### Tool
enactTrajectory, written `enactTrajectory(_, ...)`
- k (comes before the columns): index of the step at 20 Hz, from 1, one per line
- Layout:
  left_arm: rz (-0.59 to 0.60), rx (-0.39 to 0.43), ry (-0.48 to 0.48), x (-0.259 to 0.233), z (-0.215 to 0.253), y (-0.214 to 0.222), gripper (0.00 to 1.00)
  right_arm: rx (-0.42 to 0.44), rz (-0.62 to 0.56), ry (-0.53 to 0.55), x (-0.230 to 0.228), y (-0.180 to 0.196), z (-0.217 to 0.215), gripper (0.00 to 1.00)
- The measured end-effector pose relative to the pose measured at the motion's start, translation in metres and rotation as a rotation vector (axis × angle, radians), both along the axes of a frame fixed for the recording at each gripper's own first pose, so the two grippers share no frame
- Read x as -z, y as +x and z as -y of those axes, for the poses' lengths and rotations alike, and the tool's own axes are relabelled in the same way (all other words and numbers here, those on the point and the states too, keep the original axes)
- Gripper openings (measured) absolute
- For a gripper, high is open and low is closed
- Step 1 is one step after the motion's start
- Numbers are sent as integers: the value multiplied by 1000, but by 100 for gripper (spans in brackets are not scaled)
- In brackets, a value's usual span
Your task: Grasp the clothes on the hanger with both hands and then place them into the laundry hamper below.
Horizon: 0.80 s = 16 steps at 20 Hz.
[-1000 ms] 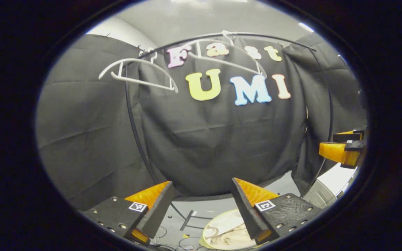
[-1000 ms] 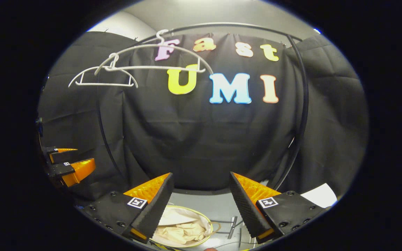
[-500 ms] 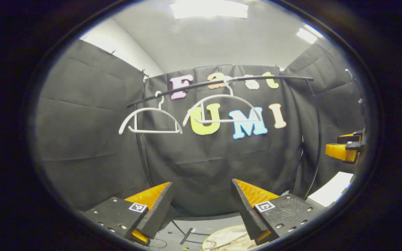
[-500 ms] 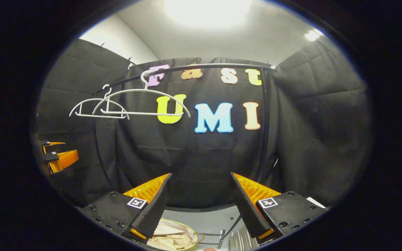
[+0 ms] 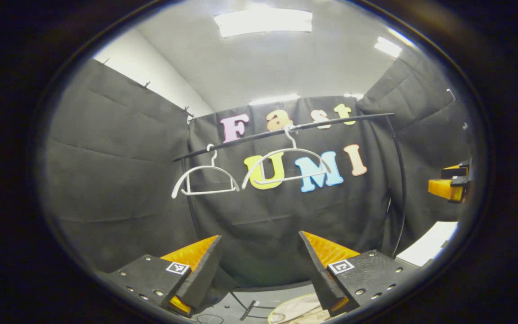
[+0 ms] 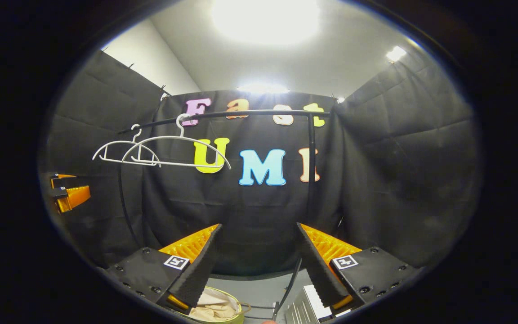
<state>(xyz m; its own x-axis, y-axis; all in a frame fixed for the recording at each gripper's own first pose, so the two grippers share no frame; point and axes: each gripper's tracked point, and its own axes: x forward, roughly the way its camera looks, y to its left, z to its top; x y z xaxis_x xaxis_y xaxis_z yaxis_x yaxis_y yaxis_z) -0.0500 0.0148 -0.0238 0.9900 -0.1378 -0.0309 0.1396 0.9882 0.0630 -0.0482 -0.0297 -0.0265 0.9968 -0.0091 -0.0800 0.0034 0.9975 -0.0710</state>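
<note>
Both views have tilted up since a second ago: bare hangers [image 5: 286, 164] hang along the rail [image 6: 241, 114], clothes [image 6: 214, 310] heaped in the hamper [image 6: 236, 318], left gripper [image 5: 259, 270] and right gripper [image 6: 256, 265] jaws wide, empty

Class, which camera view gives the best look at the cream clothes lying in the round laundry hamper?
The right gripper view: the crumpled cream clothes show inside the round yellow-rimmed laundry hamper, folds visible beside the left finger. The left gripper view catches a pale sliver of them at its bottom edge.
</note>
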Motion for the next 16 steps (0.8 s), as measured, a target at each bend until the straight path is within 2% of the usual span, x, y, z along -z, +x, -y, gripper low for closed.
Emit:
enactTrajectory(1,3,-1,1,-1,0,-5,96,3,3,0,-1,-4,1,97)
enactTrajectory(6,24,-15,2,-9,-4,-28,96,10,35,11,-12,-23,4,100)
enactTrajectory(14,51,-44,-2,-21,-10,-39,96,12,46,7,-14,-33,7,100)
enactTrajectory(16,56,-49,-7,-24,-11,-42,96,17,43,10,-14,-34,9,97)
